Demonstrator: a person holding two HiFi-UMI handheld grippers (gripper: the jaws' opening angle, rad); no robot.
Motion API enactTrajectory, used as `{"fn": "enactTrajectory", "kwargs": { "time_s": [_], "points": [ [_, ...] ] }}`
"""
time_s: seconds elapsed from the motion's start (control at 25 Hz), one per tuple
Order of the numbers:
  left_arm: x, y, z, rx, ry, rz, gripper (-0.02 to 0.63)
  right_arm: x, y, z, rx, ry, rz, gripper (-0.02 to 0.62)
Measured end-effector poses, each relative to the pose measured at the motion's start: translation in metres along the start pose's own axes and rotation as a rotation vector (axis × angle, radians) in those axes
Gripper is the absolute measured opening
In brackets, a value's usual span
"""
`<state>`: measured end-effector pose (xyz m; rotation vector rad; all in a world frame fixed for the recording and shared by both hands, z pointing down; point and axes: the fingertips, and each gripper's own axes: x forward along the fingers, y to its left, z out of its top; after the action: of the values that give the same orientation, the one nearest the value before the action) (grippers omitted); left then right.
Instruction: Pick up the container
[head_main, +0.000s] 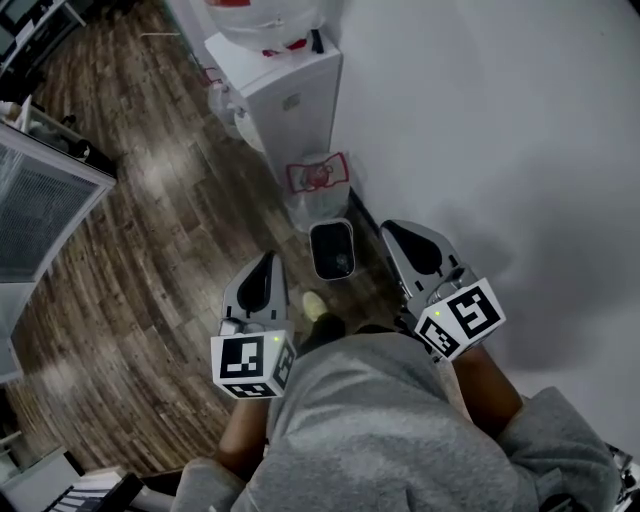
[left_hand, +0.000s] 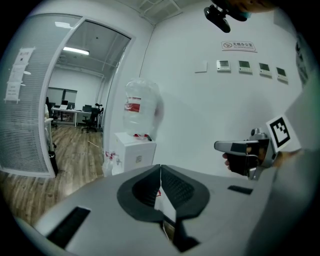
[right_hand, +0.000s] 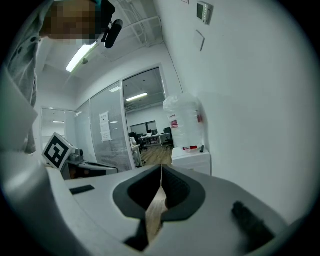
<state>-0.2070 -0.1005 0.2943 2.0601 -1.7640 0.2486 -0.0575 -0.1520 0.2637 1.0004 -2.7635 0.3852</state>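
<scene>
In the head view a small black container (head_main: 332, 250) stands open-topped on the wooden floor by the white wall. My left gripper (head_main: 267, 262) is held to its left and my right gripper (head_main: 396, 232) to its right, both a little short of it and above the floor. In the left gripper view the left gripper (left_hand: 160, 169) has its jaws shut with nothing between them. So does the right gripper (right_hand: 161, 170) in the right gripper view. Both gripper bodies hide the container in those two views.
A white water dispenser (head_main: 285, 85) with a big bottle (left_hand: 140, 107) stands against the wall beyond the container. Between them sits a bin lined with a clear bag with red print (head_main: 318, 183). A glass partition (left_hand: 30, 100) lies to the left, with an office behind it.
</scene>
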Motion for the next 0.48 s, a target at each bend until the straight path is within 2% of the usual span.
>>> {"fn": "enactTrajectory", "kwargs": {
  "time_s": [0.48],
  "points": [
    [0.056, 0.021, -0.035, -0.006, 0.118, -0.088, 0.015, 0.032, -0.009, -0.023, -0.04, 0.081, -0.053, 0.026]
  ]
}}
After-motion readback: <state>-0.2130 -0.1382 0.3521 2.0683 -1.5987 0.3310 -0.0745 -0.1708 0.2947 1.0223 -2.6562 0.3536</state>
